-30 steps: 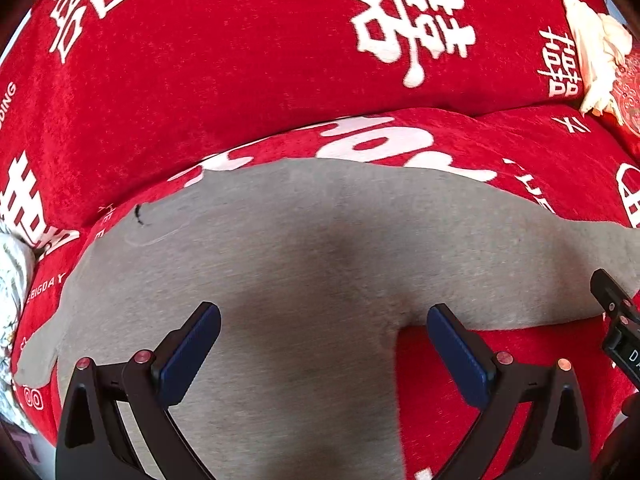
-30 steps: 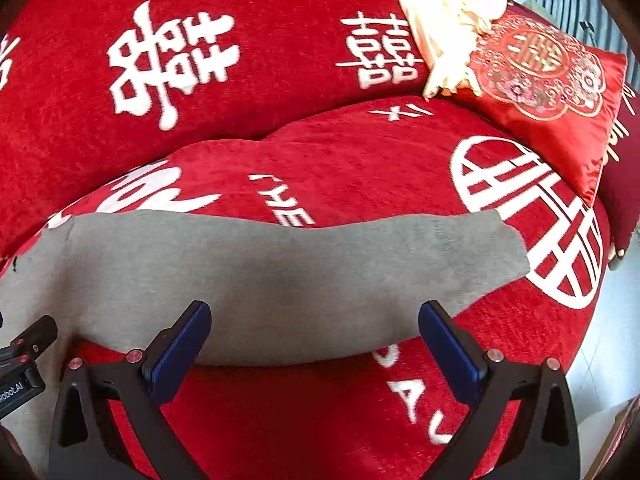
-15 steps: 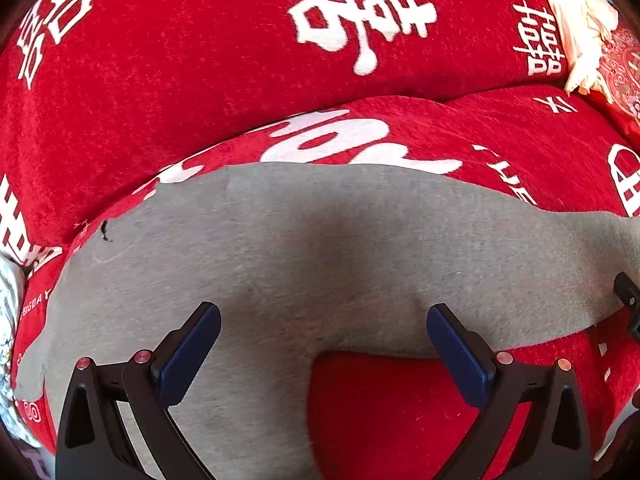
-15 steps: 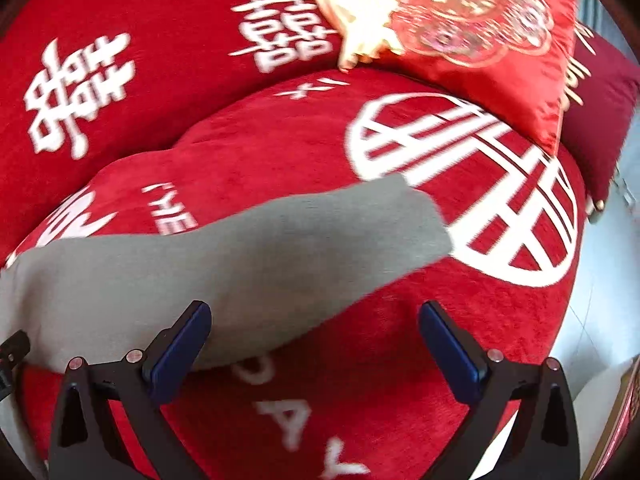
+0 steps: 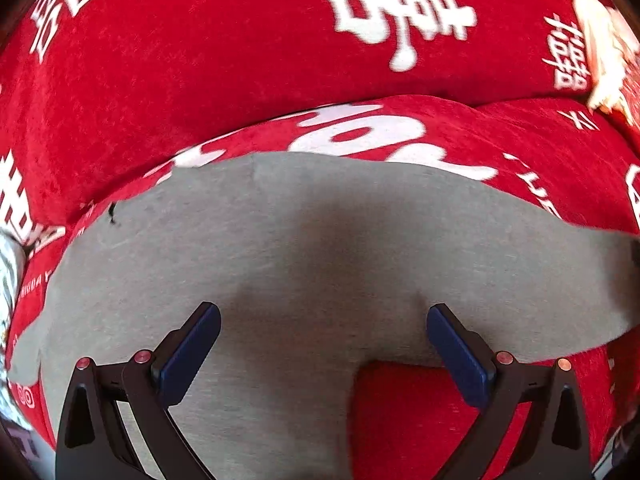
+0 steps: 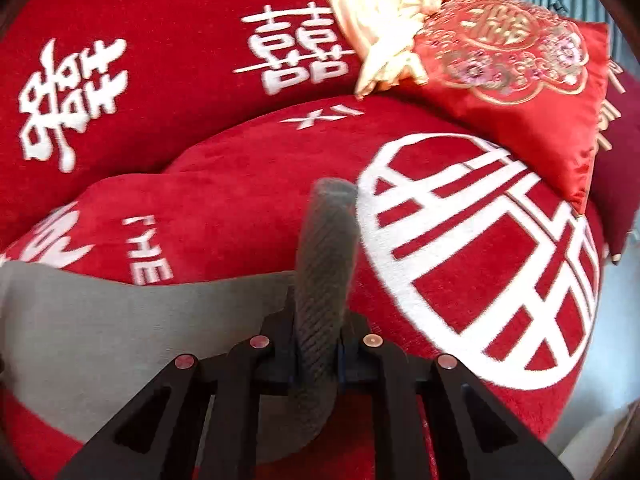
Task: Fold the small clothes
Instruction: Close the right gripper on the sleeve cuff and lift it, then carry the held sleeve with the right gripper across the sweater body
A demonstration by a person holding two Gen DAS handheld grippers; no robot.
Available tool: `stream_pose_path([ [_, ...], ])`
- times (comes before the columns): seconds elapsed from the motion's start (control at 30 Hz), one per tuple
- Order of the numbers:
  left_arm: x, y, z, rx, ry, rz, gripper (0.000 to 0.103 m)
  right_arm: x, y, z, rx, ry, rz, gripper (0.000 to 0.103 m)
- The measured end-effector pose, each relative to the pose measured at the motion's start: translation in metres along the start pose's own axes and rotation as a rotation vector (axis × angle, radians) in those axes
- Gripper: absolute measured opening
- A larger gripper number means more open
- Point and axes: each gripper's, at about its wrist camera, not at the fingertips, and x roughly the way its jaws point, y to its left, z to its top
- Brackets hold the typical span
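The grey garment (image 5: pixel 304 264) lay flat on the red sofa cover (image 6: pixel 224 216), its sleeve running sideways to the right gripper (image 6: pixel 318 356), whose jaws pinched its ribbed cuff (image 6: pixel 326 256), while the left gripper (image 5: pixel 320 344) hovered open-jawed over the body.

1. Grey garment (image 5: pixel 304 248): soft matt knit cloth, smooth across the body, and there's the cuff (image 6: pixel 326 264) with its coarse ribbed weave.
2. Red cover (image 5: pixel 200 80) under it: plush, velvety cloth with a short fuzzy nap, the white lettering woven in matt.
3. Red cushion (image 6: pixel 520 92): glossy satin sheen, gold and pink embroidery raised on it.
4. Cream cloth (image 6: pixel 380 12) beside the cushion: thin, silky, faintly shiny, crumpled.
5. Left tongs (image 5: pixel 322 344): matt black plastic arms, dull blue rubbery pads (image 5: pixel 192 348), small coppery metal screws.
6. Right tongs (image 6: pixel 318 356): same matt black plastic, same coppery screw heads.
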Motion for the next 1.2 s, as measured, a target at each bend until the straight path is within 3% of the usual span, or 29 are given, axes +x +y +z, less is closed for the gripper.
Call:
stream_pose_path([
  [0.07,0.002,0.010,-0.001,-0.027,0.015,-0.011,0.103,-0.008,-0.009,-0.003,0.056,-0.018,0.083,0.014],
  [0.13,0.002,0.016,-0.003,-0.036,0.012,-0.007,0.103,-0.019,-0.032,-0.006,0.208,-0.038,0.236,0.014],
  [0.23,0.000,0.026,-0.008,-0.043,0.009,0.004,0.103,-0.031,-0.053,-0.006,0.314,-0.070,0.279,0.014],
  [0.33,-0.001,0.038,-0.013,-0.063,0.006,0.030,0.103,-0.045,-0.056,-0.002,0.298,-0.101,0.250,0.014],
  [0.43,-0.001,0.052,-0.019,-0.067,0.000,0.080,0.103,-0.056,-0.035,0.003,0.200,-0.137,0.113,0.014],
  [0.5,-0.001,0.064,-0.024,-0.077,0.007,0.083,0.103,-0.059,-0.025,0.004,0.164,-0.145,0.074,0.014],
  [0.7,-0.007,0.108,-0.037,-0.139,0.019,0.041,0.103,-0.077,-0.001,0.013,0.183,-0.130,0.181,0.014],
  [0.93,-0.018,0.147,-0.057,-0.163,0.006,-0.013,0.103,-0.110,0.044,0.026,0.225,-0.101,0.387,0.014],
  [1.2,-0.033,0.180,-0.083,-0.150,-0.059,-0.043,0.103,-0.138,0.130,0.032,0.128,-0.090,0.449,0.014],
])
